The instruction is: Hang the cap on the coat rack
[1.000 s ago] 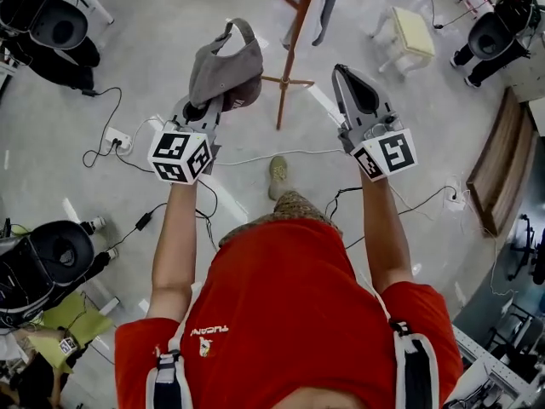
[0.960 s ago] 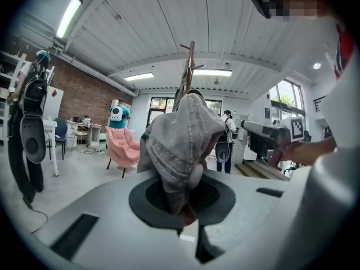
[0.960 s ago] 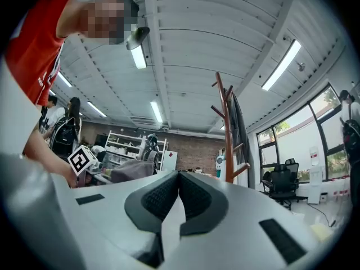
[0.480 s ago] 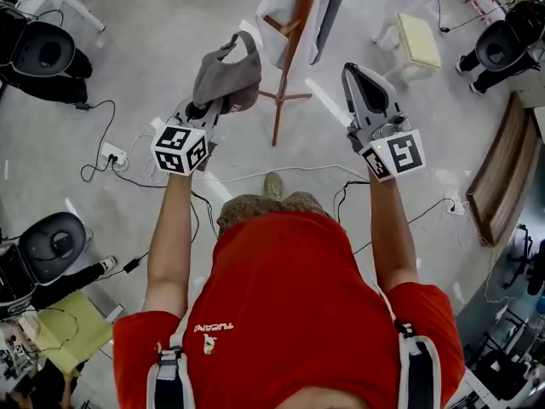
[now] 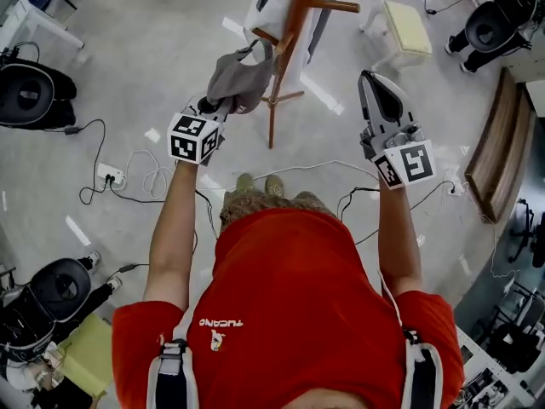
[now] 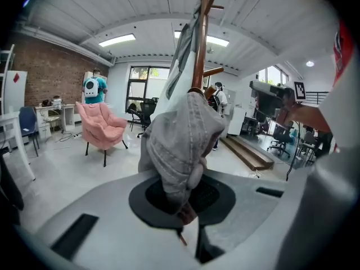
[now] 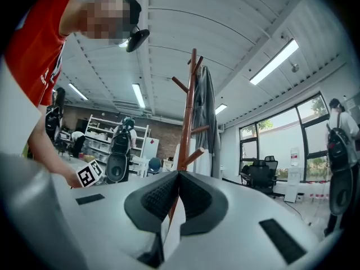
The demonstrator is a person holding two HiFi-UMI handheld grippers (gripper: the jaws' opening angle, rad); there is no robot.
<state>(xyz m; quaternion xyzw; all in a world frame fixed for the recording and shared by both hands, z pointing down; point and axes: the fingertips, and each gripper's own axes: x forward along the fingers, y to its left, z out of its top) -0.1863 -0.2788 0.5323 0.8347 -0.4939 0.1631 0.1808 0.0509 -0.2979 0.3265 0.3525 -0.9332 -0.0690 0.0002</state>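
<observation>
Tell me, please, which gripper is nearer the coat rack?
Left. The left gripper, shut on the cap, holds it beside the coat rack; the right gripper, shut and empty, is further off on its other side.

Both arms extended forward, left gripper (image 5: 218,103) clamped tight, right gripper (image 5: 368,77) closed

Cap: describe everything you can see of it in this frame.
The cap is grey fabric with lighter stitched seams and a back strap arching at its far end. It is bunched, pinched by a fold in the shut jaws of the left gripper. It is held in the air close beside the wooden coat rack, on no peg yet; whether it touches the rack cannot be told.
</observation>
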